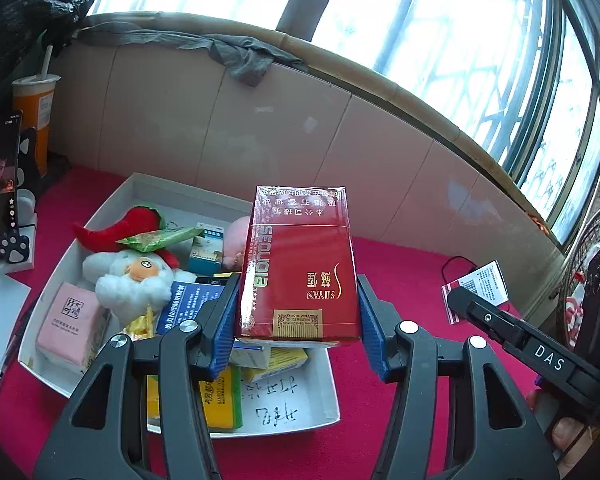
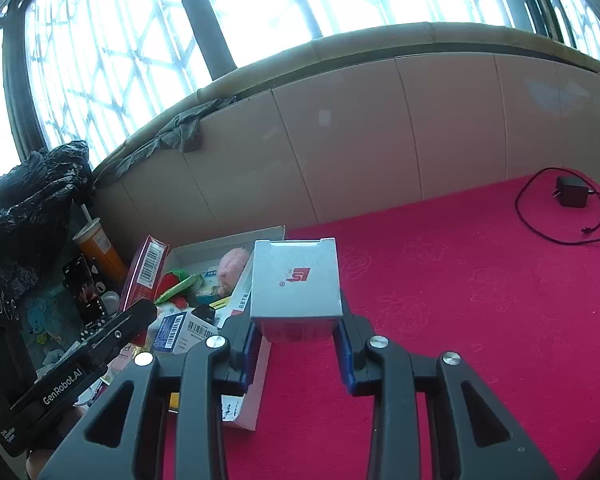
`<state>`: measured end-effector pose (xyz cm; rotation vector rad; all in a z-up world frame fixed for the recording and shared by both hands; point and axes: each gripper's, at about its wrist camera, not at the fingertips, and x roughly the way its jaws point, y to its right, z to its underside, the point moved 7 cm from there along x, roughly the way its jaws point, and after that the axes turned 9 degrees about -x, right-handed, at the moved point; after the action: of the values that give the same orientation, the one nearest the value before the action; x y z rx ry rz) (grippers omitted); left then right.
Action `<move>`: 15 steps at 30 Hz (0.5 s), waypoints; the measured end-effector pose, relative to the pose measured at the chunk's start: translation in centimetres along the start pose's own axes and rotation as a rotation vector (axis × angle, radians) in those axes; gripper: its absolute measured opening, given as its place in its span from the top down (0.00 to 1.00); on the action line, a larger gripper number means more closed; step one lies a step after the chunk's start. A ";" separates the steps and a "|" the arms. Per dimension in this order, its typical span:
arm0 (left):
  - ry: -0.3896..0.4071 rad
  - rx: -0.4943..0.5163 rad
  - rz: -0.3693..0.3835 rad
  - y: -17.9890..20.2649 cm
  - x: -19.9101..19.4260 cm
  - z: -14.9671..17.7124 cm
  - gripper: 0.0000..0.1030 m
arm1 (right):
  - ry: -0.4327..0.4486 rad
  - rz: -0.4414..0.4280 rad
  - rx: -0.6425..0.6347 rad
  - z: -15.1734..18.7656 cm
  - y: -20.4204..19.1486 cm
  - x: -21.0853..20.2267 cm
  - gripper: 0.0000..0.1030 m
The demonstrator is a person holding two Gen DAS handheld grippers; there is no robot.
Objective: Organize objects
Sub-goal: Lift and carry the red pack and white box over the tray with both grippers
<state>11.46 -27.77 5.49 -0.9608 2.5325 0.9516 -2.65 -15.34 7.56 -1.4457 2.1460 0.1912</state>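
The right gripper [image 2: 296, 340] clamps a grey box [image 2: 296, 280] between its fingers, above red cloth [image 2: 460, 300]; a cluttered white tray [image 2: 260, 236] sits left of them.

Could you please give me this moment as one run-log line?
left gripper: shut on red pack, above white box | right gripper: shut on silver box, above red cloth

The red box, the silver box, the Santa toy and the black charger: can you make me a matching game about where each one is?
Things:
1. red box
2. silver box
3. Santa toy
4. black charger

Places:
A. lying in the white tray
B. held in the left gripper
C. on the red cloth, by the wall
D. held in the right gripper

Pairs: 1-B, 2-D, 3-A, 4-C
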 end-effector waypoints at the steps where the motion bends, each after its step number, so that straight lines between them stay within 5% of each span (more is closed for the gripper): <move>1: 0.002 -0.007 -0.005 -0.4 -0.1 -0.2 0.48 | -0.003 -0.004 -0.005 0.0 -0.3 0.1 0.69; 15: 0.013 -0.058 -0.034 -3.7 -0.4 -1.1 0.48 | -0.053 -0.064 -0.058 0.1 -5.1 3.1 0.69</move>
<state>14.21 -30.34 4.71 -1.0269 2.5037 1.0176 1.05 -19.91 6.85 -1.5223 2.0647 0.2669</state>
